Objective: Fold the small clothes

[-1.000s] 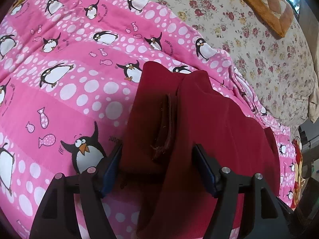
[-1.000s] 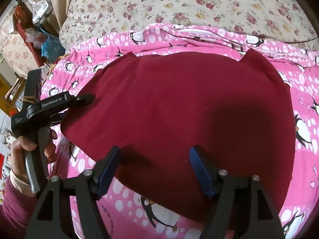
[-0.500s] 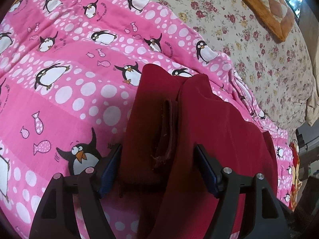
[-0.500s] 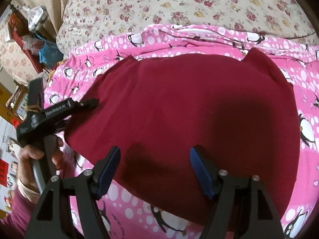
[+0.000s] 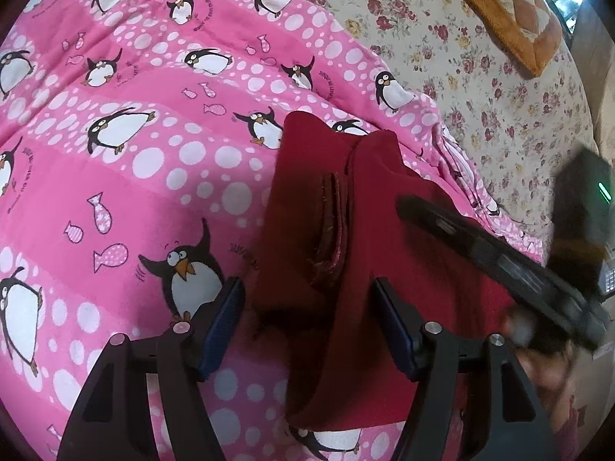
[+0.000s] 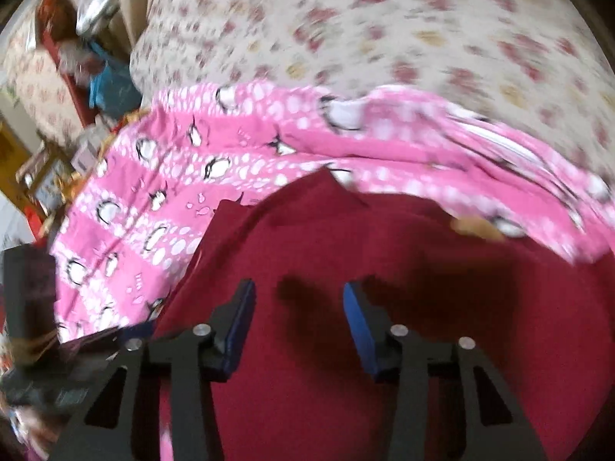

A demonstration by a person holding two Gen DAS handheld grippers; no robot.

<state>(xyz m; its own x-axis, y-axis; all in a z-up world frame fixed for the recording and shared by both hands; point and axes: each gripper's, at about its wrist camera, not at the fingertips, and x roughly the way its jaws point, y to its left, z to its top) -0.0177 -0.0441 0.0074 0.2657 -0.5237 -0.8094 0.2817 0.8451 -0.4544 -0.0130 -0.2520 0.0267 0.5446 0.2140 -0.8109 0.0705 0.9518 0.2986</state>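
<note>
A dark red garment (image 5: pixel 384 269) lies partly folded on a pink penguin blanket (image 5: pixel 153 153); its folded edge with a seam (image 5: pixel 334 226) runs between my left fingers. My left gripper (image 5: pixel 307 319) is open, its blue pads either side of the fold, low over the cloth. My right gripper (image 6: pixel 298 319) is open and empty just above the red garment (image 6: pixel 384 269); this view is blurred by motion. The right gripper also shows in the left wrist view (image 5: pixel 499 257), over the garment's right part. The left gripper shows dimly at the right wrist view's lower left (image 6: pixel 57 365).
A floral cream bedspread (image 5: pixel 480 57) lies beyond the blanket, with an orange quilted cushion (image 5: pixel 511 11) at the far right. In the right wrist view, cluttered furniture and bags (image 6: pixel 77 57) stand past the bed's left edge.
My right gripper has swung quickly in over the garment toward the left gripper and its jaws have narrowed a little. It now appears in the left wrist view. The left gripper has barely moved.
</note>
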